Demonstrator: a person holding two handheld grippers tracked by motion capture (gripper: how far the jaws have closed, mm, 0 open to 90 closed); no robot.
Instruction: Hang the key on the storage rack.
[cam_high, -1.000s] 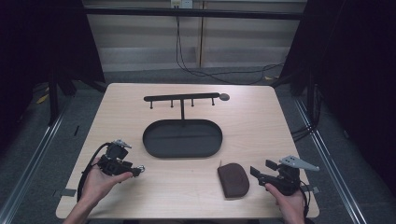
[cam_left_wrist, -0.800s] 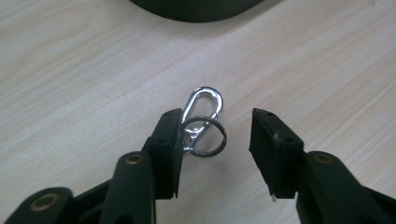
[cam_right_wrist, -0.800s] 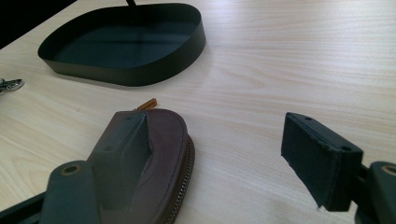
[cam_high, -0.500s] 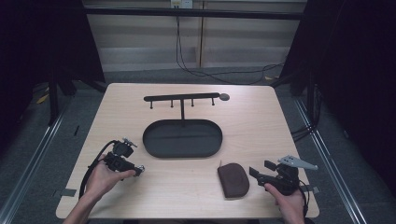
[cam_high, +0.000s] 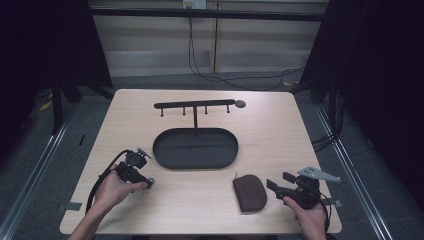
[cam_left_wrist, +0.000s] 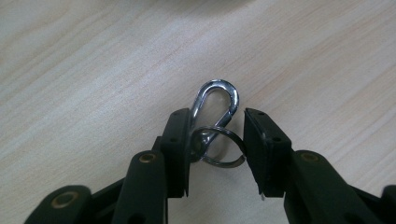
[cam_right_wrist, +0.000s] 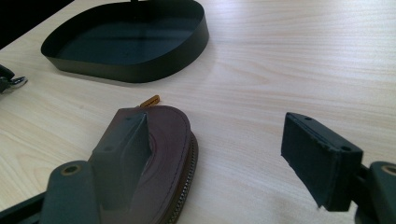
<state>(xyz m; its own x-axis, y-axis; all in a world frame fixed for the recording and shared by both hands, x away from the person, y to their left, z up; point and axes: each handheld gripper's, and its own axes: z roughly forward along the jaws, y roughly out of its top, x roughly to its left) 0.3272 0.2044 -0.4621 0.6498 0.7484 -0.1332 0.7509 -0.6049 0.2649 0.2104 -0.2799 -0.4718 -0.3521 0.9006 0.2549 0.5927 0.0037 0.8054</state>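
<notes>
While the left gripper straddles a carabiner unpinched, the right gripper gapes beside the pouch at five o'clock.

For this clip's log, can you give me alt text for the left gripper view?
A silver metal snap hook with a thin split key ring lies on the pale wooden table, between the left gripper's two open black jaws. One jaw touches the hook; the other stands apart.
</notes>
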